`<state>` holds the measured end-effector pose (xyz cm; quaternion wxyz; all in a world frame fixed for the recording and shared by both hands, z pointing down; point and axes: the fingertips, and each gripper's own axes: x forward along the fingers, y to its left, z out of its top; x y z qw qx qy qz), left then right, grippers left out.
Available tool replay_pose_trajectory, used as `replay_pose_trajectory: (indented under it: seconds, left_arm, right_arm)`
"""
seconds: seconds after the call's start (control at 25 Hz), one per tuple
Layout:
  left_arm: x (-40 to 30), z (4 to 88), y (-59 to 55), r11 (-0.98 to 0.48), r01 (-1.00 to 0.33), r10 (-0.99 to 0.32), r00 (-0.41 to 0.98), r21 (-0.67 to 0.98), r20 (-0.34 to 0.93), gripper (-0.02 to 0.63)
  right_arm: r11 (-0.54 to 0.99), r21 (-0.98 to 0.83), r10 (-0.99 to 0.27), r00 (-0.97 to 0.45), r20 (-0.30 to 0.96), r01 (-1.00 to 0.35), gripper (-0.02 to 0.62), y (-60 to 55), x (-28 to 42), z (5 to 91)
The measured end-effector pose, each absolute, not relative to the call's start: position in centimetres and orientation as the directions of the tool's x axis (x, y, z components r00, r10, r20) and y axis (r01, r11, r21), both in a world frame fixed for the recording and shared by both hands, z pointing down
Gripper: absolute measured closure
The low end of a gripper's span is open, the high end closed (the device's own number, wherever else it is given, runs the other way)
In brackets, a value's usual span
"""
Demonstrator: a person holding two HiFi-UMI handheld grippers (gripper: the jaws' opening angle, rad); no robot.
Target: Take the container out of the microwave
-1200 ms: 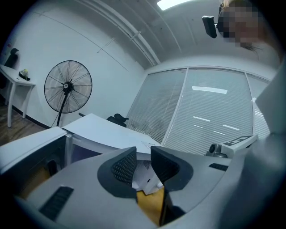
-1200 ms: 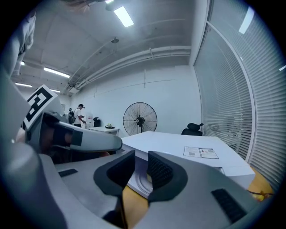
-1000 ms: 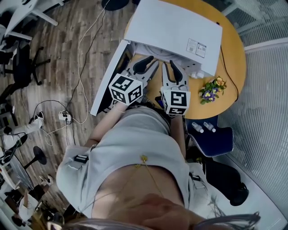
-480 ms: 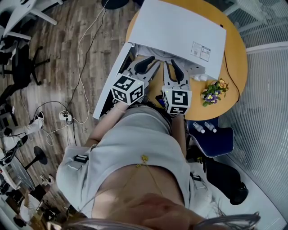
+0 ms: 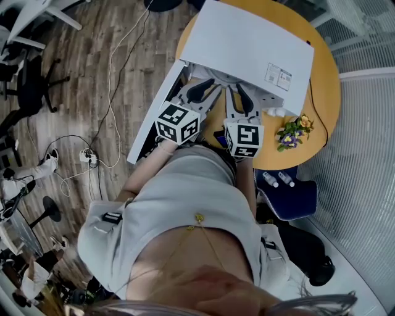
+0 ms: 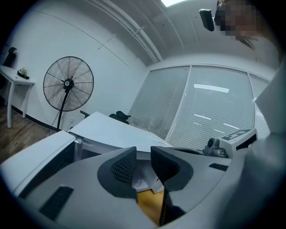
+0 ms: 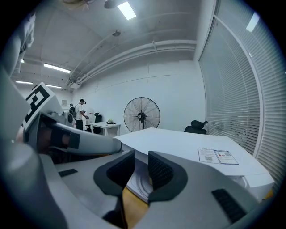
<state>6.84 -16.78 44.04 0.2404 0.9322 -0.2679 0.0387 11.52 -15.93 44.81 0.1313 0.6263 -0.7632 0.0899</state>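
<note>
Currently, the left claw (image 6: 143,156) and right claw (image 7: 141,157) sit slightly spread, pinching nothing, at the open microwave (image 5: 247,43).

Bright, even indoor light, with no hard shadows. In the head view the white top of the microwave (image 5: 247,52) is the brightest surface, nearly washed out, while the open cavity under that top lies in shade. The picture bends toward its edges. Both gripper views are fish-eye — black corners, curved lines — with ceiling lights (image 7: 127,10) glaring above the microwave and pale streaks on the blinds (image 6: 214,112) behind it. Surfaces nearest the lens go soft.
</note>
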Motion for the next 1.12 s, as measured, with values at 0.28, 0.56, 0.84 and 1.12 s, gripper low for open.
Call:
replay_pose_trajectory:
  seconds: [0.28,0.56,0.84,1.12]
  left_arm:
    - [6.6,44.8,-17.0,-0.729,-0.534,-0.488,0.844,0.428,0.222,0.505]
    - [6.7,45.7,-16.9,-0.722,-0.544,-0.485,0.839,0.429,0.247,0.505]
    - [6.5,46.6,-16.9,-0.710,-0.556,-0.486,0.831,0.432,0.270,0.505]
    - [6.3,47.4,-17.1,-0.693,-0.571,-0.494,0.821,0.441,0.287,0.505]
  right_arm:
    - [0.229,0.035,-0.919,-0.204,0.338,-0.973,0.495,-16.3,11.1,45.6]
    - [0.273,0.090,-0.887,-0.215,0.409,-0.958,0.494,-16.6,10.7,48.3]
    - [0.287,0.143,-0.870,-0.195,0.453,-0.947,0.490,-17.7,11.0,50.9]
    - [0.302,0.162,-0.851,-0.189,0.490,-0.940,0.489,-19.1,11.3,53.4]
